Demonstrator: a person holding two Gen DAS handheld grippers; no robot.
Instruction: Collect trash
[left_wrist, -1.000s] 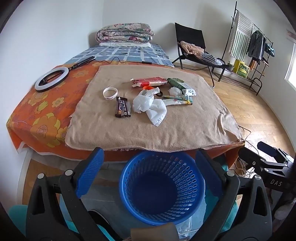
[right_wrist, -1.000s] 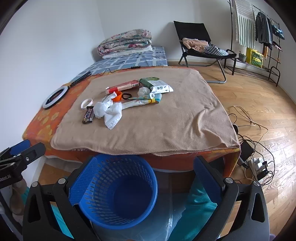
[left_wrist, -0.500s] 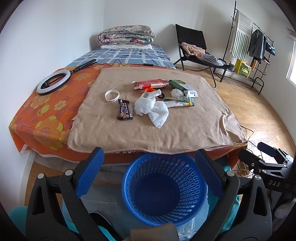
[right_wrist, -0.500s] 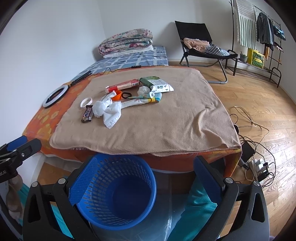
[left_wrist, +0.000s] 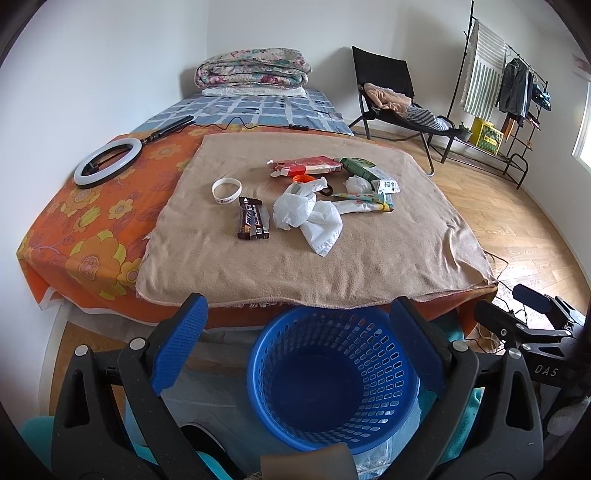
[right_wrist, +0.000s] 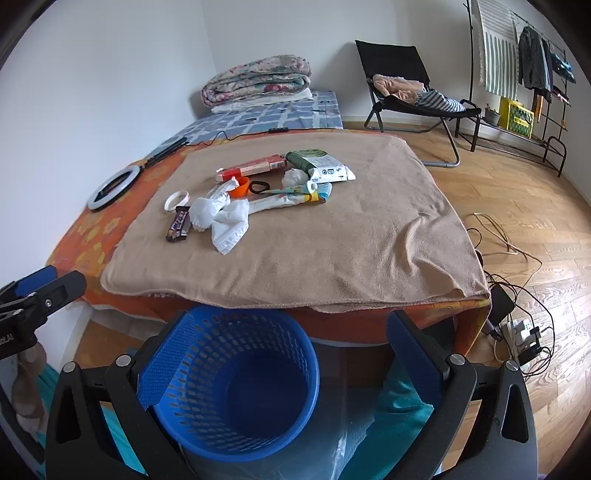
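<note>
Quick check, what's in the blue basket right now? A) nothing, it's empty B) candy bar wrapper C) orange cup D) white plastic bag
A: the blue basket shows only its bare floor in both wrist views, while the candy bar wrapper, white plastic bag and orange cup all lie on the tan blanket.

White walls, wooden floor (right_wrist: 517, 206), black chair (right_wrist: 402, 74), perhaps a window (left_wrist: 583, 125).

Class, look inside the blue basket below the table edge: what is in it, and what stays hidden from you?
The blue basket holds no trash; its dark floor and slotted wall show bare. In the left view a tan object hides part of its near rim, and in the right view a tool finger hides part of its wall.
</note>
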